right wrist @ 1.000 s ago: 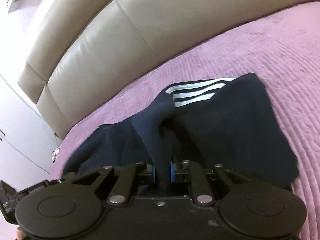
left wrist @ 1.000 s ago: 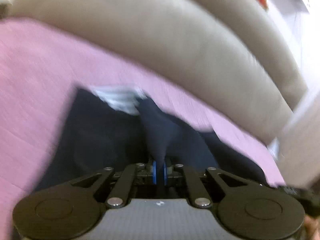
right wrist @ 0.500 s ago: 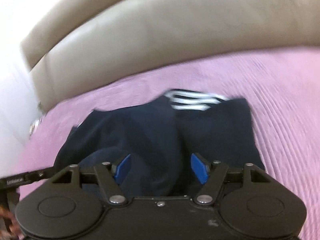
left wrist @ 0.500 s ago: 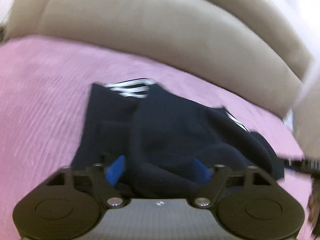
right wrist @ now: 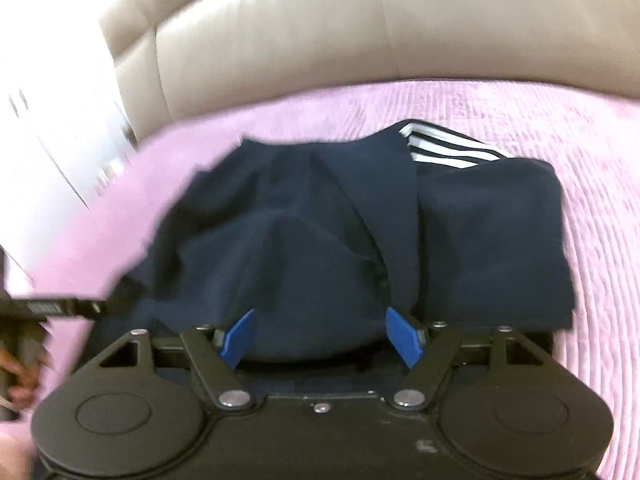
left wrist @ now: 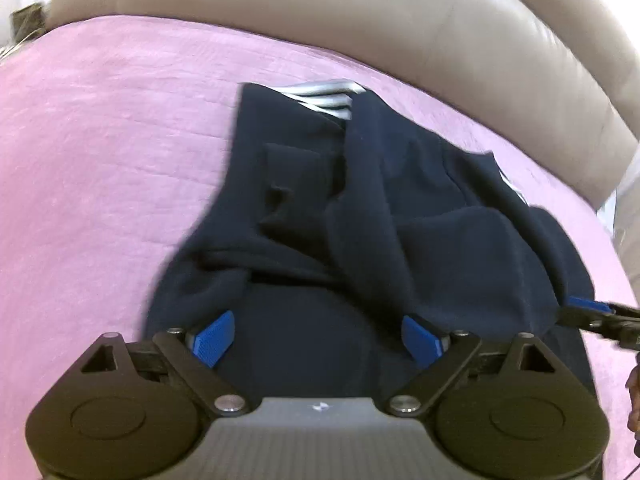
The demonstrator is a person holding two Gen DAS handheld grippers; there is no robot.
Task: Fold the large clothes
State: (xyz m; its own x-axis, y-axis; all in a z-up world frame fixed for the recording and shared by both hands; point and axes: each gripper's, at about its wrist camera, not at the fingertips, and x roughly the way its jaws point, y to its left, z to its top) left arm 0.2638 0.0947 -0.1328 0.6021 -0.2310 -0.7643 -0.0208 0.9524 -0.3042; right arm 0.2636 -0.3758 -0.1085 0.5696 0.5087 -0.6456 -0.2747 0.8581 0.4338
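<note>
A dark navy garment [left wrist: 360, 208] with white stripes [left wrist: 324, 96] lies bunched and partly folded on the pink bedspread [left wrist: 104, 152]. It also shows in the right wrist view [right wrist: 320, 232], stripes [right wrist: 444, 148] at its far edge. My left gripper [left wrist: 318, 338] is open, its blue pads [left wrist: 212, 338] spread just above the near edge of the cloth, holding nothing. My right gripper [right wrist: 322, 336] is open too, over the near edge of the garment. The right gripper's tip [left wrist: 592, 312] shows at the right of the left wrist view.
A beige padded headboard [left wrist: 400, 20] runs along the far side of the bed; it also shows in the right wrist view [right wrist: 320, 40]. Pink bedspread [right wrist: 580, 184] surrounds the garment. A white wall or cabinet [right wrist: 48, 128] stands at the left.
Both grippers were shut on folds of the navy cloth one second ago. They have opened and let go, and the garment has dropped onto the bed.
</note>
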